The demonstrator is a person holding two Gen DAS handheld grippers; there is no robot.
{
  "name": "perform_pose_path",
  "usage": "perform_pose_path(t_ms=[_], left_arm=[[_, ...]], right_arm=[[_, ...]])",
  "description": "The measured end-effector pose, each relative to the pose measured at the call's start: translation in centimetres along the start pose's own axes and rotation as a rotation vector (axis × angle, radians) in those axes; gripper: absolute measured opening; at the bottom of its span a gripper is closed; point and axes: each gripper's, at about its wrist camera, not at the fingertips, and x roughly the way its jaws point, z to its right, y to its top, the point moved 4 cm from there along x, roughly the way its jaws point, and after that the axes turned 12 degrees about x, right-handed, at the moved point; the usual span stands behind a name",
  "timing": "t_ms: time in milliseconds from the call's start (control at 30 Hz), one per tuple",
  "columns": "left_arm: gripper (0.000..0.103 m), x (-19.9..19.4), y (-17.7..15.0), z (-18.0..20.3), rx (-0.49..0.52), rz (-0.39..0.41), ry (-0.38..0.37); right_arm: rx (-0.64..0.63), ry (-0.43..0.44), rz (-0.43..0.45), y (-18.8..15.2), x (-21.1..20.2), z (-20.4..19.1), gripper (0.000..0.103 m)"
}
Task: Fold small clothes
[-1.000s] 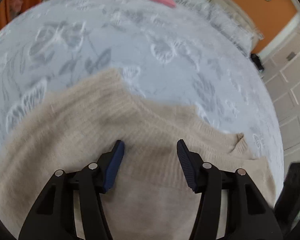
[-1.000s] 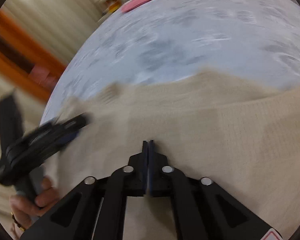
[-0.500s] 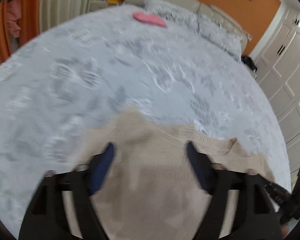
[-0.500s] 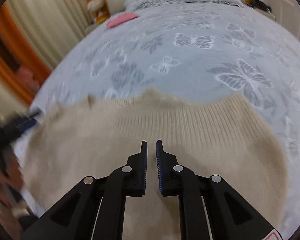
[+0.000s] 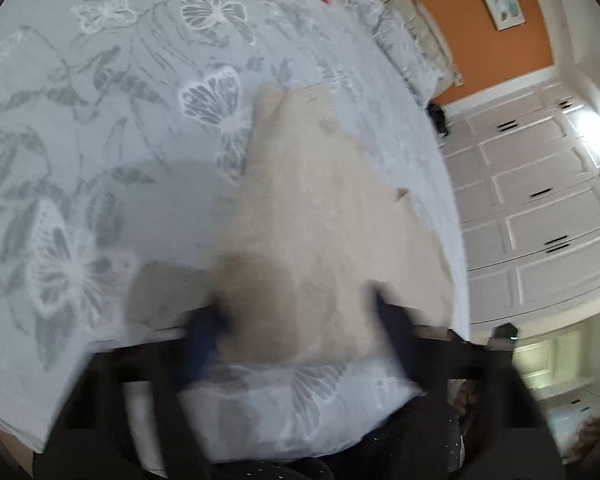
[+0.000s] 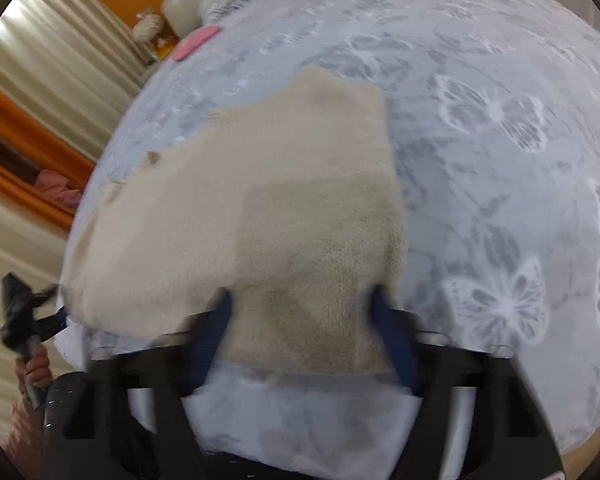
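right gripper (image 6: 300,312): shut a second ago, now spread wide over sweater (image 6: 260,208)
left gripper (image 5: 296,320): pulled back to bedspread (image 5: 100,160) edge, apparently, through blur

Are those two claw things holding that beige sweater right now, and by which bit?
No. Both the left gripper and the right gripper are open, fingers spread over the sweater, which lies loose on the bed.

L gripper (image 5: 300,320) & R gripper (image 6: 300,316): both jaws wide apart, nothing between, motion-blurred.
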Motion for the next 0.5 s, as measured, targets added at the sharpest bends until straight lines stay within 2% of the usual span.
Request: perform_pose_path(t_ms=[33, 100, 133, 167, 200, 233, 300, 333, 367, 433, 467, 500], left_arm=[[0.013, -0.2, 0.1, 0.4, 0.048, -0.037, 0.055], [0.014, -0.8, 0.0, 0.7, 0.099, -0.099, 0.150], [0.014, -0.8, -0.3, 0.4, 0.102, -0.121, 0.183], [0.013, -0.4, -0.9, -0.8, 0.088, -0.180, 0.280], [0.007, 0.2, -1.4, -1.8, 0.068, -0.221, 0.355], [0.000, 1.0, -2.5, -4.0, 0.017, -0.284, 0.468], [0.000, 0.2, -2.6, -4.7, -0.079, -0.224, 0.428], [0.000, -0.4, -2.3, -4.5, -0.108, -0.207, 0.437], [0.000, -1.3, -1.7, -3.7, -0.088, -0.184, 0.489], [0.002, -2.4, 0.0, -0.8, 0.011, -0.121, 0.534], [0.004, -2.6, 1.7, 1.5, 0.071, -0.073, 0.537], [0.017, -2.4, 3.1, 3.6, 0.116, -0.036, 0.517]], right_arm=[[0.000, 0.018, 0.009, 0.4, -0.8, -0.2, 0.010], [0.005, 0.039, 0.060, 1.1, -2.9, 0.1, 0.009], [0.006, 0.000, 0.055, 1.2, -2.8, 1.2, 0.008], [0.008, -0.040, 0.032, 1.2, -1.9, 2.0, 0.008], [0.001, -0.090, -0.001, 0.8, -0.4, 2.8, 0.008], [-0.006, -0.136, -0.035, 0.3, 1.1, 3.5, 0.011], [0.017, -0.146, -0.030, 0.2, 1.5, 3.9, 0.014], [0.036, -0.148, -0.017, 0.6, 1.0, 3.5, 0.024], [0.055, -0.163, 0.023, 1.0, -0.1, 3.0, 0.036], [0.064, -0.181, 0.118, 2.2, -2.1, 1.8, 0.042], [0.062, -0.157, 0.163, 3.0, -3.1, 0.6, 0.042], [0.058, -0.130, 0.178, 3.7, -3.3, -0.3, 0.042]])
